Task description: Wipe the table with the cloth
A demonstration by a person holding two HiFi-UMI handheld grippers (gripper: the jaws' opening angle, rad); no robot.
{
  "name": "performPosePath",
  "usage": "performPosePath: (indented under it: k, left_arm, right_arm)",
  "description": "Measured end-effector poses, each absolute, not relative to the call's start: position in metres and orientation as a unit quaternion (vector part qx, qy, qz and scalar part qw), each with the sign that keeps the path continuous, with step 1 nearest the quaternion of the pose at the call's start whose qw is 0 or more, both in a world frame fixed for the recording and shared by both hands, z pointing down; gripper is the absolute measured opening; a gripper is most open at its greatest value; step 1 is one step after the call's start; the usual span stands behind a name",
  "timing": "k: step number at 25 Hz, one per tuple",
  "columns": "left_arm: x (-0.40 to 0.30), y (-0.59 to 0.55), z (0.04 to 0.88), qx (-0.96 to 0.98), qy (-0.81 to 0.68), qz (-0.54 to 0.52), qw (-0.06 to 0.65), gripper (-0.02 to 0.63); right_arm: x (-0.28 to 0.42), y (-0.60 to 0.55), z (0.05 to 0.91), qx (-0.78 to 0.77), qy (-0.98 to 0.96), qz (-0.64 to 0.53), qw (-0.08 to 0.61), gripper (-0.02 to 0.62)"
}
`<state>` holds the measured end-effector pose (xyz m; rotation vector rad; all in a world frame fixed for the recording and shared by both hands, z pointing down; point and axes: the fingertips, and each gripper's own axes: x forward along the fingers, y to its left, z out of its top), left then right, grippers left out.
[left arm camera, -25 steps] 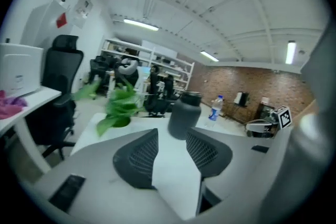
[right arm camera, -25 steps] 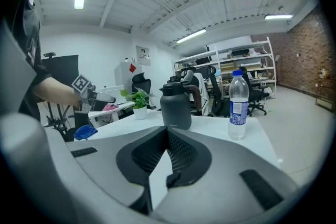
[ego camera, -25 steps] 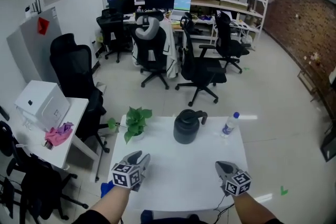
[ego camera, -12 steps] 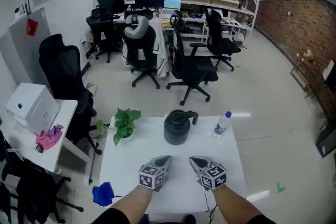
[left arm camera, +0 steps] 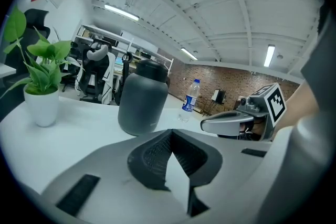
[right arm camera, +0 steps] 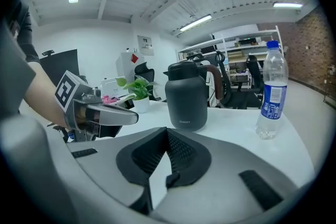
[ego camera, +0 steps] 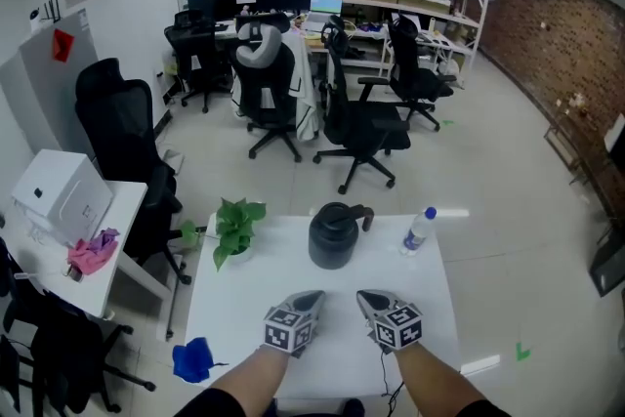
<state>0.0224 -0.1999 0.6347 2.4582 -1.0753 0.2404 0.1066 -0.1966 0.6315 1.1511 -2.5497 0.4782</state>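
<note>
1. Pointing away from the person over the near part of the bench [ego camera: 244,308], the left gripper [ego camera: 311,296] had its fingers [left arm camera: 155,157] pressed fully together with nothing between them.
2. The right gripper [ego camera: 366,296] was held just beside it. Its fingers [right arm camera: 144,157] were also closed tight and empty.
3. The two grippers sat side by side, with their tips near each other but apart.
4. The cloth [ego camera: 192,358], blue and crumpled, lay off the bench, lower down by its near left corner. It was well apart from both grippers.
5. A dark jug [ego camera: 332,236] stood upright at the far middle of the bench, ahead of the grippers.
6. A bottle [ego camera: 418,229] with a blue cap and label stood upright to the right of the jug, near the far right corner.
7. A plant [ego camera: 237,225] in a white pot stood at the far left corner.
8. To the left, a side bench [ego camera: 125,210] carried a white box [ego camera: 61,195] and a pink rag [ego camera: 91,252].
9. Black chairs [ego camera: 361,127] stood on the floor beyond the bench.
</note>
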Motion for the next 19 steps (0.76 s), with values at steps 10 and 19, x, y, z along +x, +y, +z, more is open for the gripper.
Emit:
performPosePath:
  k: [10, 19]
  left_arm:
    - [0.0231, -0.199, 0.6345, 0.888, -0.391, 0.09, 0.224, -0.002]
    - [0.0203, -0.1966, 0.6318, 0.886, -0.394, 0.092, 0.226, -0.002]
  right_arm:
    - [0.1024, -0.194, 0.6294, 0.392, -0.892, 0.164, 0.155, -0.01]
    - [0.1029, -0.1894, 0.6282, 0.39, -0.892, 0.162, 0.16, -0.01]
